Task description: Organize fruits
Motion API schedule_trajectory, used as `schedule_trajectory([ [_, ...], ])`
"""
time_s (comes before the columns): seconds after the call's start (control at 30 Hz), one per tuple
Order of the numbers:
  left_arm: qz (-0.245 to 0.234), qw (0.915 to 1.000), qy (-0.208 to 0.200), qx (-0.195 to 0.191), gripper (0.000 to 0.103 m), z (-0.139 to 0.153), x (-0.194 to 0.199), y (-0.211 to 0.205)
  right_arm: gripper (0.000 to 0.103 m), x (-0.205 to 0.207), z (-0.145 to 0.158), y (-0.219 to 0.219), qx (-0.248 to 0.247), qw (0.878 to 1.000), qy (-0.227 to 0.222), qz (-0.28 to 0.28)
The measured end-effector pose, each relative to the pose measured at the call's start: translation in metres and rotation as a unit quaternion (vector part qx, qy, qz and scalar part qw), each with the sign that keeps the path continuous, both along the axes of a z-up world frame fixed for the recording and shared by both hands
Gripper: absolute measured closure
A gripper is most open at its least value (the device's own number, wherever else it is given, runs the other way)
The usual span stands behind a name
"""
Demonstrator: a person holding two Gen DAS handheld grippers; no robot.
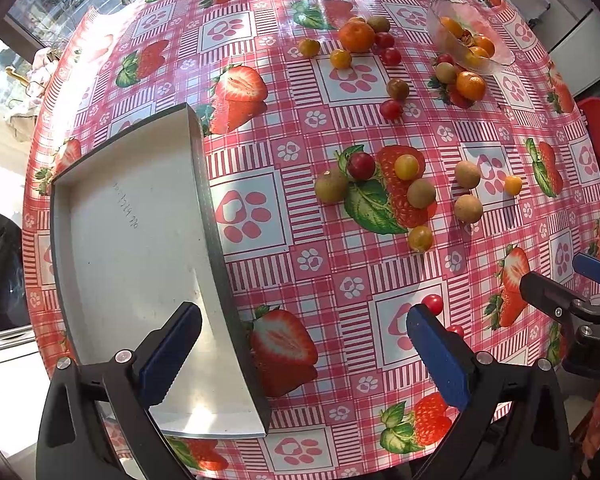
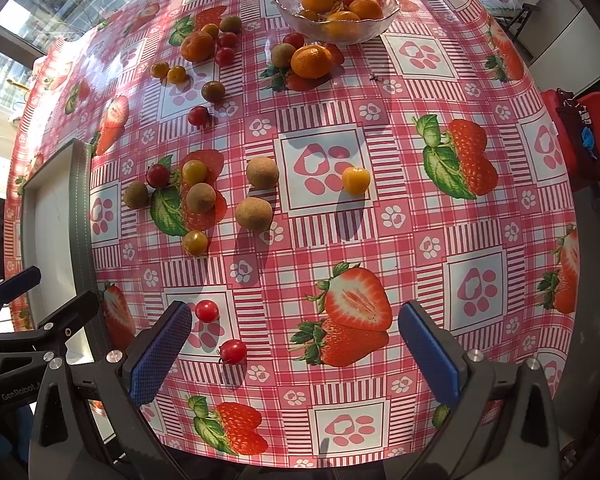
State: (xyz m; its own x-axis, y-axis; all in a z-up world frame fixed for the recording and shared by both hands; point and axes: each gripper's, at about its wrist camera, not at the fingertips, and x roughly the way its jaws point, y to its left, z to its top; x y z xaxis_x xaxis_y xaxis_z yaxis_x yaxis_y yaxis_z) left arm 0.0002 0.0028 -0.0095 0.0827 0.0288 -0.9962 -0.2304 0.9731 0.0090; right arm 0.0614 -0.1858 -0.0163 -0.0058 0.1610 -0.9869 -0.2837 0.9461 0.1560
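Note:
Loose fruit lies scattered on the strawberry-print tablecloth: brown longans (image 2: 262, 173), yellow and red cherry tomatoes (image 2: 356, 180), and tangerines (image 2: 311, 61). A glass bowl (image 2: 384, 20) at the far side holds several orange fruits. A white tray with a grey rim (image 1: 214, 216) stands empty at the left. My left gripper (image 1: 300, 336) is open and empty, over the tray's right edge. My right gripper (image 2: 296, 332) is open and empty, above the near table; two red cherry tomatoes (image 2: 233, 351) lie beside its left finger.
The round table's edge (image 2: 580, 280) curves close on the right. A red chair (image 2: 592, 132) stands beyond it. Windows lie behind the table at the far left. The left gripper's body (image 2: 16, 344) shows at the left of the right wrist view.

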Motion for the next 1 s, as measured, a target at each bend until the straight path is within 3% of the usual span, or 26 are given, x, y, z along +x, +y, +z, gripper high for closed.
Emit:
schedule_trajectory([
  [0.47, -0.024, 0.999, -0.037, 0.009, 0.0, -0.023, 0.036, 0.003, 0.0, 0.015, -0.029, 0.016, 0.008, 1.0, 0.004, 0.01],
  [0.6, -0.035, 0.9985, -0.04, 0.014, 0.009, -0.036, 0.051, 0.0, 0.001, 0.022, -0.036, 0.022, 0.009, 1.0, -0.006, 0.014],
  [0.83, -0.039, 0.9985, -0.031, 0.02, 0.009, -0.06, 0.067, 0.004, 0.029, 0.036, -0.056, 0.039, 0.007, 0.999, -0.001, 0.034],
  [0.97, -0.035, 0.9988, -0.028, 0.018, 0.009, -0.071, 0.07, 0.002, 0.032, 0.039, -0.073, 0.044, -0.016, 0.999, 0.009, 0.042],
  [1.0, -0.034, 0.999, -0.026, 0.015, 0.018, -0.074, 0.071, 0.001, 0.032, 0.04, -0.073, 0.046, -0.016, 0.999, 0.006, 0.046],
])
